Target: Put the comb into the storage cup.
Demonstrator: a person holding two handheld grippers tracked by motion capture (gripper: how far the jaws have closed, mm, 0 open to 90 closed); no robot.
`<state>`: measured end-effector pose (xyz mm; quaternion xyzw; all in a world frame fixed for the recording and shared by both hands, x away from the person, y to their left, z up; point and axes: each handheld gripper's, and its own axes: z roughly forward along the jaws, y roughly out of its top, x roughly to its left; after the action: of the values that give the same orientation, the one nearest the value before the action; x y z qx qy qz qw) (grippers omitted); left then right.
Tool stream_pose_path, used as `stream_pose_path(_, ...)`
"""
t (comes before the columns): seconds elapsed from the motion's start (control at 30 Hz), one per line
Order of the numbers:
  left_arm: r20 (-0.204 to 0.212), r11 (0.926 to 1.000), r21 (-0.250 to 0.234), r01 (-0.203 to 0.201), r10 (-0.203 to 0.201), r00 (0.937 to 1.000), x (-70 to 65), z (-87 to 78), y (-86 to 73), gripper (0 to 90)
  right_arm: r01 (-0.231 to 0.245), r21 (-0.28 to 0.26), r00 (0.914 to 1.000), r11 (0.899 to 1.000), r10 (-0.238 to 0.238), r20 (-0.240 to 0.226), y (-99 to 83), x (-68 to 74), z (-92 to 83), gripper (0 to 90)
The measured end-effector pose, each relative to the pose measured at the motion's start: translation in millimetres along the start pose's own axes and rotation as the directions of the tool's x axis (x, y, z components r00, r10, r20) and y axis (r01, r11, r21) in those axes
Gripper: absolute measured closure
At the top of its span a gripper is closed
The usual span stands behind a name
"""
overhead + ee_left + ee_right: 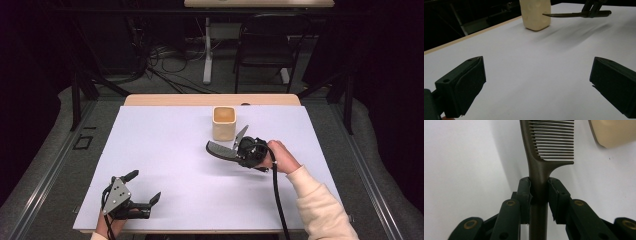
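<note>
Hidden or cut off: in the right gripper view the dark plastic comb runs off the top edge, so its tip is out of sight; the cream square cup shows as one corner at the upper right. In the left gripper view the cup's rim is cut off.
Hard to make out: whether anything lies inside the cup; its inside reads only as a tan hollow.
Surface: a white sheet over a pale wooden surface, wood showing along the far edge.
Room: dark, with a black chair, a table leg and loose cables on the grey floor beyond the far edge.
Cup: upright, near the middle of the far edge.
Comb: off the surface, roughly level, just in front of the cup, teeth end pointing left.
Right gripper: fingers clamped on the comb's handle, one on each side; hand reaching in from the right edge, cream sleeve visible.
Left gripper: near the front left corner, fingers spread wide with nothing between them, aimed toward the cup.
</note>
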<state>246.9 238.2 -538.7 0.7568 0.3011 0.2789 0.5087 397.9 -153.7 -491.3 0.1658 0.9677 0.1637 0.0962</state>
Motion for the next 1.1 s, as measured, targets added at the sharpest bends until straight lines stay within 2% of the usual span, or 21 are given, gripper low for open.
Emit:
stream_pose_path(0.33, 0.0, 1.0, 0.001, 0.0, 0.0, 1.0, 0.1, -0.4, -0.1, 0.2, -0.026, -0.076, 0.9996, 0.997, 0.025, -0.012, -6.4, 3.5, -3.8, 72.3)
stream_pose_path(0.5, 0.001, 1.0, 0.003, -0.006, 0.006, 1.0, -0.1, -0.4, 0.0, 0.2, -0.046, -0.09, 0.9989, 0.995, 0.045, -0.015, -10.9, 3.6, -4.9, 72.3)
stream_pose_path(0.8, 0.002, 1.0, 0.0, -0.005, 0.005, 1.0, -0.3, -0.6, 0.0, 0.2, -0.072, -0.146, 0.9974, 0.987, 0.07, -0.017, -18.7, 6.2, -13.5, 72.3)
stream_pose_path(1.1, 0.001, 1.0, 0.0, -0.002, 0.002, 1.0, -0.1, -0.8, -0.1, 0.2, -0.078, -0.18, 0.997, 0.981, 0.077, -0.013, -20.9, 8.5, -16.8, 72.3)
